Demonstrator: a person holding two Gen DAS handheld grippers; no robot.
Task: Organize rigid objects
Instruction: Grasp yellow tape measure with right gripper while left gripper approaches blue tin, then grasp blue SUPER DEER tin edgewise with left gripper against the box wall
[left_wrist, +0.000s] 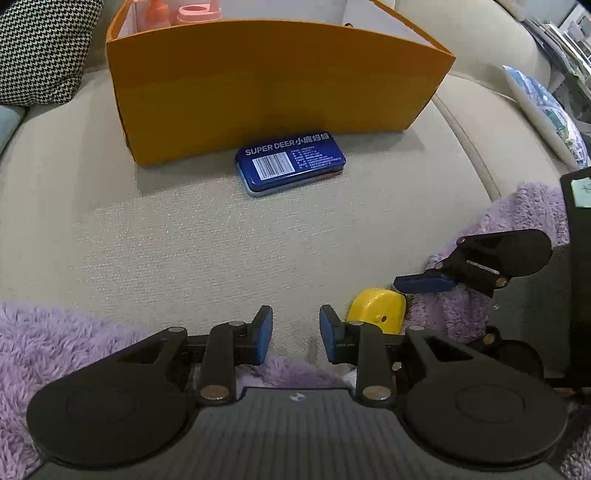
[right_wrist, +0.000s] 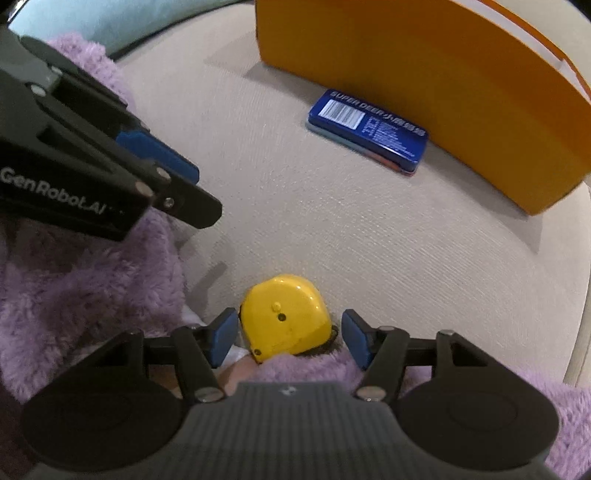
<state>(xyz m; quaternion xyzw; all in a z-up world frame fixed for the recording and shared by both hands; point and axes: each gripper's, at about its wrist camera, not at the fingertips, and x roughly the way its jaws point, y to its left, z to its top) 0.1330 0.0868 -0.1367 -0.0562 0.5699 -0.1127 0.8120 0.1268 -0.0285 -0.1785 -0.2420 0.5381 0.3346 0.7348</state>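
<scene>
The yellow tape measure (right_wrist: 286, 317) is straddled by the right gripper (right_wrist: 289, 338), fingers spread and not yet pinching, well short of the orange box (right_wrist: 424, 74). A squeeze is likely needed next. The left gripper (left_wrist: 296, 334) is spread, empty.

Left hand-held gripper (left_wrist: 295, 334) points steeply down, jaws narrowly parted and empty; right hand-held gripper (right_wrist: 288, 338) alongside, jaws wider apart.

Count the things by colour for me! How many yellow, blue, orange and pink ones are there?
Yellow: 1, the tape measure
Blue: 1, the flat tin
Orange: 1, the box
Pink: 2, the bottles inside the box
Total: 5
</scene>
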